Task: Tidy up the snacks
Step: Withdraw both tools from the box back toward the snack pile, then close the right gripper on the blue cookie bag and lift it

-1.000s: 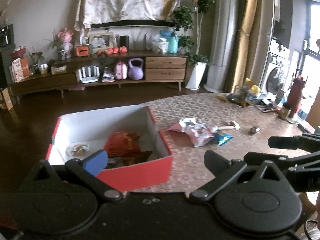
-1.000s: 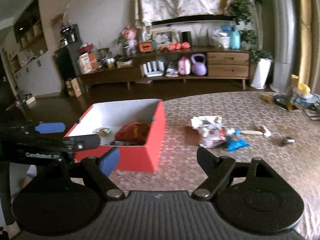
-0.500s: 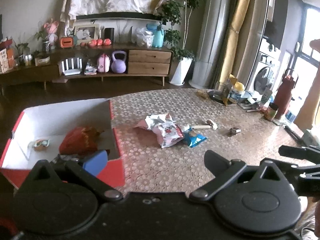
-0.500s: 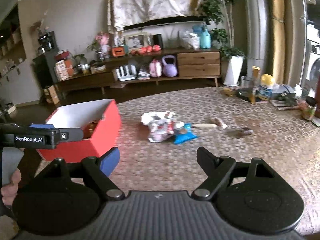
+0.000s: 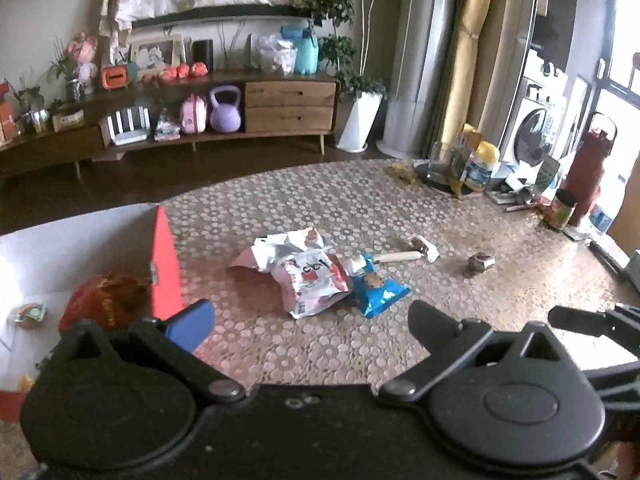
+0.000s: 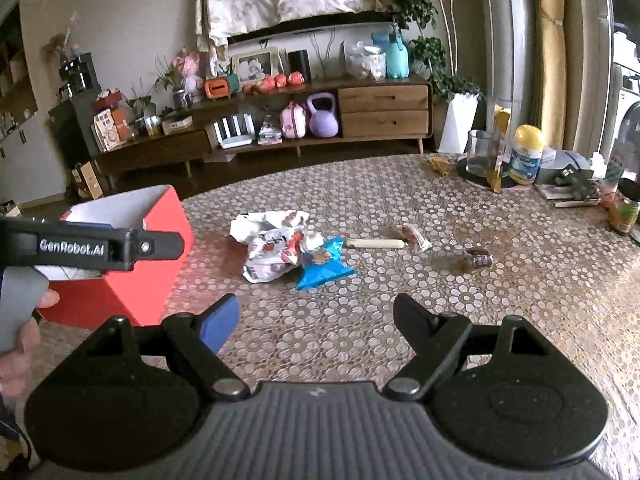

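Patterned tablecloth (image 6: 400, 320) ahead bears the crinkly snack packets (image 5: 308, 276), light, soft and slippery beside the red box (image 6: 160, 248), so my empty, wide-spread right gripper (image 6: 316, 312) and left gripper (image 5: 312, 320) should pinch a flat edge.

Box cut off, small wrappers unreadable

The red box (image 5: 162, 264) runs off the left edge; the pink bag (image 5: 312, 280) overlaps the blue packet (image 5: 380, 292); the small wrapped piece (image 5: 481, 261) is too tiny to identify.
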Motion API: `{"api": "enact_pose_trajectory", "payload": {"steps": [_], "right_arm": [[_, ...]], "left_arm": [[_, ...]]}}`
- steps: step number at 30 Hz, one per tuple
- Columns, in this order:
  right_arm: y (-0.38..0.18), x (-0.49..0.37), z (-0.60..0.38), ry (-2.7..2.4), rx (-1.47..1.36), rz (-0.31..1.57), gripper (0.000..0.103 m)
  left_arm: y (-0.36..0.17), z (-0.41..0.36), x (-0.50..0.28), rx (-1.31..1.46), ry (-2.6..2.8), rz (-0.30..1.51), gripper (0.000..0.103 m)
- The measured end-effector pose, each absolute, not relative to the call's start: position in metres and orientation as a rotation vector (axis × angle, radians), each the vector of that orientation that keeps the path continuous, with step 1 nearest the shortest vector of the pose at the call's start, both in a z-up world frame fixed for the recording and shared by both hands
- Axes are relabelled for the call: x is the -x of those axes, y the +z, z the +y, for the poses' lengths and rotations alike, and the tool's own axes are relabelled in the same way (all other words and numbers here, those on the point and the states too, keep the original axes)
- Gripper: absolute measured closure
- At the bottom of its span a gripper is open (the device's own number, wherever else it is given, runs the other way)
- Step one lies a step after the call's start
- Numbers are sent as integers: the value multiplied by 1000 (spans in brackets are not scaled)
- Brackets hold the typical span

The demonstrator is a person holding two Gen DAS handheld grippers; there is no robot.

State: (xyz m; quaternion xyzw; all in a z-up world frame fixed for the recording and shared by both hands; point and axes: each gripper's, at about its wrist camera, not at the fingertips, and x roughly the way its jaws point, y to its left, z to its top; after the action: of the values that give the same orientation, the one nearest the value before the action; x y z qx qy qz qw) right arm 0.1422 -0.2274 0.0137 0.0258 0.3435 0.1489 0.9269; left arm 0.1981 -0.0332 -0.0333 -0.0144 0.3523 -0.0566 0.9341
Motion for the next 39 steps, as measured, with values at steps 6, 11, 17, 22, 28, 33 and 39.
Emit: {"api": "enact_pose_trajectory", "payload": {"steps": [6, 11, 17, 22, 28, 33, 39], "right_arm": [[-7, -171, -223, 337, -23, 716, 19], [-25, -195, -212, 351, 20, 719, 19], [-48, -228, -201, 354, 25, 744, 19], [-67, -254, -194, 353, 22, 771, 19], [-84, -278, -186, 365, 18, 794, 19], [-95, -291, -178, 376, 28, 806, 19], [-106, -303, -170, 373, 43, 812, 24]], "left_arm": [[-50, -38, -232, 25, -107, 765, 2], [-62, -37, -264, 65, -84, 820, 3], [-81, -36, -300, 108, -45, 868, 7], [-96, -31, -328, 177, -19, 908, 9], [-118, -36, -352, 171, -6, 940, 11], [-131, -32, -364, 212, -5, 954, 13], [-144, -30, -369, 244, -23, 968, 18]]}}
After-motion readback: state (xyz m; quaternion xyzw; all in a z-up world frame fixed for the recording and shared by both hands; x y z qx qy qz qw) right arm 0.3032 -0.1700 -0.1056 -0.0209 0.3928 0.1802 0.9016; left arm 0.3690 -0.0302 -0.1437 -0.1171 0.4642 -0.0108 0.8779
